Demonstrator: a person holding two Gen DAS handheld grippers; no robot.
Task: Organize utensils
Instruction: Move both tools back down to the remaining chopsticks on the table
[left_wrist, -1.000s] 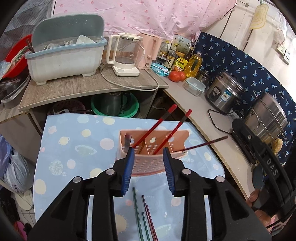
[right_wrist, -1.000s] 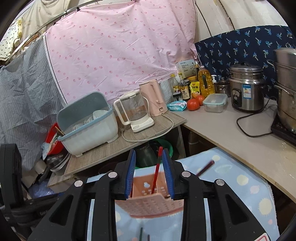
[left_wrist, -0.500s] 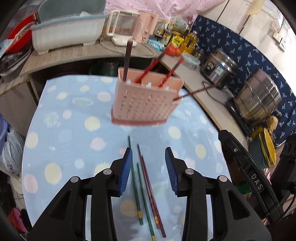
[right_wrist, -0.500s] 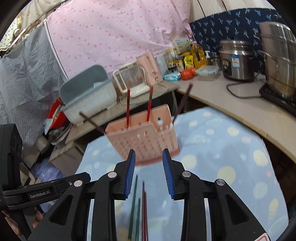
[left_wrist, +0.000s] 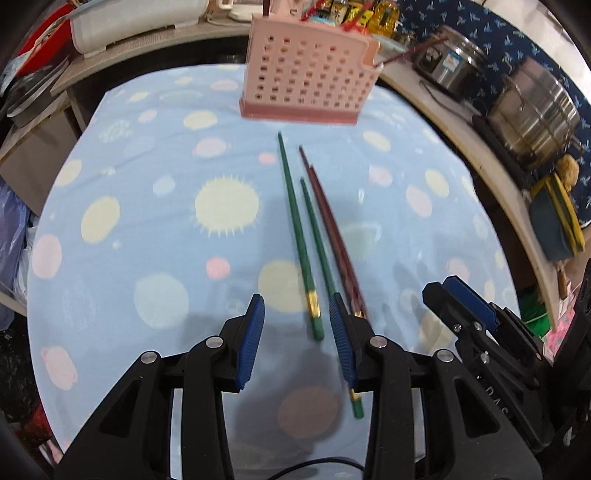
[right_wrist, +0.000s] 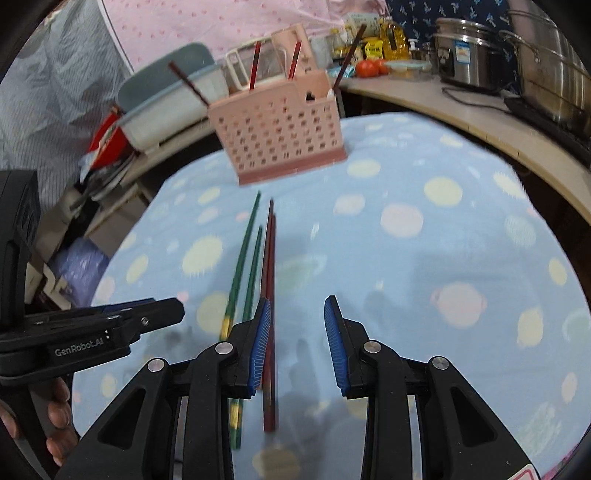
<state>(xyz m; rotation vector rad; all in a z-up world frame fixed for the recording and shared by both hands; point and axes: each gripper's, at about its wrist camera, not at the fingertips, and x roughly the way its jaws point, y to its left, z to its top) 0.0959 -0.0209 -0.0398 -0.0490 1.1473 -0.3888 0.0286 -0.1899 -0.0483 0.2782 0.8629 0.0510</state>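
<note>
A pink perforated utensil holder (left_wrist: 309, 79) stands at the far side of a blue spotted cloth (left_wrist: 147, 229), with several dark red chopsticks (right_wrist: 254, 70) upright in it. Two green chopsticks (left_wrist: 295, 221) and two dark red chopsticks (left_wrist: 332, 229) lie side by side on the cloth. My left gripper (left_wrist: 295, 339) is open and low over the near ends of the green pair. My right gripper (right_wrist: 297, 339) is open, its left finger beside the red pair (right_wrist: 269, 266). The green pair also shows in the right wrist view (right_wrist: 240, 266), and so does the holder (right_wrist: 277, 129).
A counter (right_wrist: 461, 110) curves around the right with steel pots (left_wrist: 532, 110) and a rice cooker (right_wrist: 469, 59). A shelf at the back left holds a dish rack (right_wrist: 166, 103) and a kettle. Bottles and tomatoes (right_wrist: 371, 66) stand behind the holder.
Both grippers have pulled back from the holder and dropped low over the cloth, ending at the near ends of the loose chopsticks. Both stayed open.
</note>
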